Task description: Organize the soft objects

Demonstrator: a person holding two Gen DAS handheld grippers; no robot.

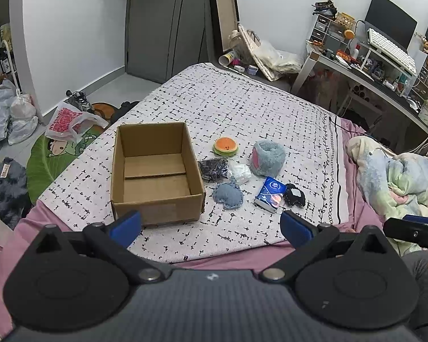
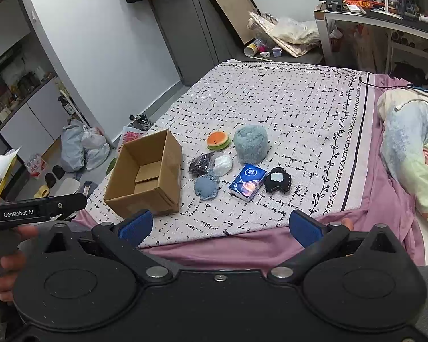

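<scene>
An open, empty cardboard box [image 1: 154, 171] [image 2: 145, 179] sits on the patterned bed cover. To its right lie an orange-and-green round plush [image 1: 226, 146] [image 2: 218, 140], a fuzzy blue-grey cylinder [image 1: 266, 158] [image 2: 251, 144], a dark bundle [image 1: 214, 168] [image 2: 201, 164], a white soft piece [image 1: 241, 172] [image 2: 223, 164], a blue denim pad [image 1: 228, 195] [image 2: 205, 186], a blue tissue pack [image 1: 270, 194] [image 2: 247, 181] and a black pad [image 1: 294, 195] [image 2: 277, 182]. My left gripper [image 1: 211, 225] is open and empty near the bed's front edge. My right gripper [image 2: 219, 228] is open and empty there too.
A crumpled pastel blanket [image 1: 396, 176] [image 2: 411, 148] lies at the right of the bed. A cluttered desk [image 1: 371, 68] stands at the back right. Bags [image 1: 11, 116] and shoes cover the floor on the left. The left gripper's body [image 2: 34, 208] shows at the right view's left edge.
</scene>
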